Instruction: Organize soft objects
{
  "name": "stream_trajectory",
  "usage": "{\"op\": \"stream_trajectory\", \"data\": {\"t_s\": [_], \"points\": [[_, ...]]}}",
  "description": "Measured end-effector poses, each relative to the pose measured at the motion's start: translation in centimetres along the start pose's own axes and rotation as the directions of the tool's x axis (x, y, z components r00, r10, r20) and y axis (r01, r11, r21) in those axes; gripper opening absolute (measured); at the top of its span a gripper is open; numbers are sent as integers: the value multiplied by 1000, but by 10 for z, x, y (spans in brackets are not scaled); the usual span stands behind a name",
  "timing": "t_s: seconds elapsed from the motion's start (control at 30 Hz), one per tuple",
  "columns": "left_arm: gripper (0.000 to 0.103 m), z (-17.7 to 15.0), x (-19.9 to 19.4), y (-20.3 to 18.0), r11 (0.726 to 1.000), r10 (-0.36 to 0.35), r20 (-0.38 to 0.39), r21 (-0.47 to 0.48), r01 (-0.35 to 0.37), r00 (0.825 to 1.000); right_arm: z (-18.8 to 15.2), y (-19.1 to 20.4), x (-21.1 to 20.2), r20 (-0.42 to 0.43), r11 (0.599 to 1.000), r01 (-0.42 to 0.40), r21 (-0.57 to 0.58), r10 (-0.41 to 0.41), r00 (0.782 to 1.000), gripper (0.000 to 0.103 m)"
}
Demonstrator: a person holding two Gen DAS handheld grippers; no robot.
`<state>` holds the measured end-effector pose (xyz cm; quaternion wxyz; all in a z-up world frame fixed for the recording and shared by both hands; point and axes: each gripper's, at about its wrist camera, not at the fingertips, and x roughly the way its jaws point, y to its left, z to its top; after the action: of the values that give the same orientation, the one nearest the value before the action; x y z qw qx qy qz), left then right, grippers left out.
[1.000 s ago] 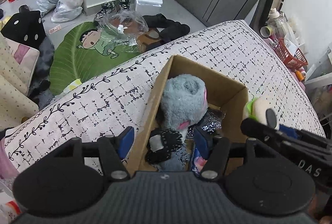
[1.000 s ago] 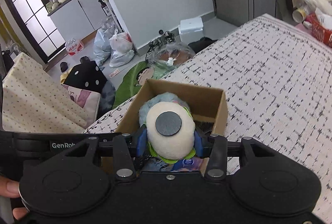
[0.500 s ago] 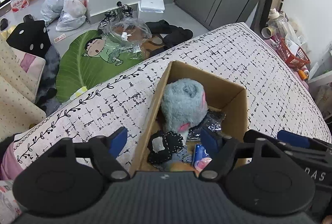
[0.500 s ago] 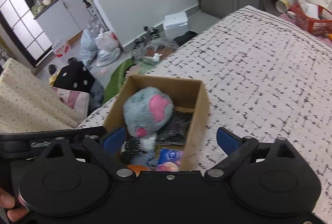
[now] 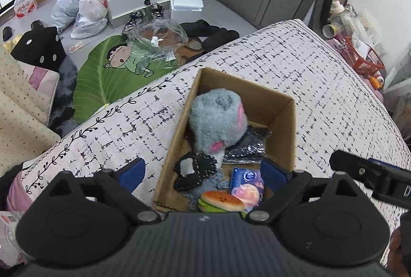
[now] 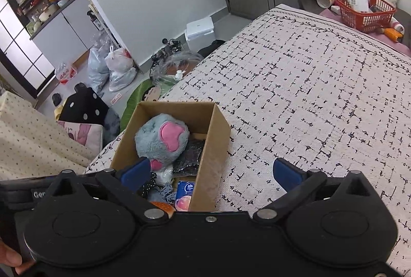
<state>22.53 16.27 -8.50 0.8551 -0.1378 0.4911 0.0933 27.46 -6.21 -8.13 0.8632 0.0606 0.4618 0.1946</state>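
— Where do we see the box [image 5: 272, 107] now, and which way does it run?

— It sits on the bedspread [image 5: 321, 86], long sides running away from us. In the left view the left gripper [image 5: 203, 171] straddles its near end: one fingertip hangs over the bedspread outside the left wall, the other over the box's right near corner. In the right view the right gripper [image 6: 210, 171] has its left fingertip over the box and its right one out over the bedspread, with the box's right wall between them.

— And the toys?

— The grey plush toy [image 6: 164, 138] stands on end against the left wall, its pink pad turned up towards the right camera. Nearer us lie a black patch [image 5: 195, 171], a tissue pack [image 5: 246, 182] and a burger toy [image 5: 222, 201], which sits lowest between the left jaws.

— What do the jaws hold?

— Nothing. Both pairs have just been opening and stand wide, pads touching nothing.

— What differs from a second ago?

— Then the right gripper pinched the burger toy above the box; now that toy lies inside. The left jaws were narrower, and we see more of the box's near end.
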Motion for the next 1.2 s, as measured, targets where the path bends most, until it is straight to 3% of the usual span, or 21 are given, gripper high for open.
{"op": "stream_trajectory", "data": {"t_s": [0.4, 1.2], "points": [[102, -8, -28, -23, 1000, 12, 49, 21, -13, 999, 0, -25, -33, 57, 1000, 9, 28, -11, 998, 103], [103, -51, -90, -52, 999, -39, 153, 40, 33, 987, -39, -53, -116, 222, 997, 35, 68, -49, 974, 103]]}}
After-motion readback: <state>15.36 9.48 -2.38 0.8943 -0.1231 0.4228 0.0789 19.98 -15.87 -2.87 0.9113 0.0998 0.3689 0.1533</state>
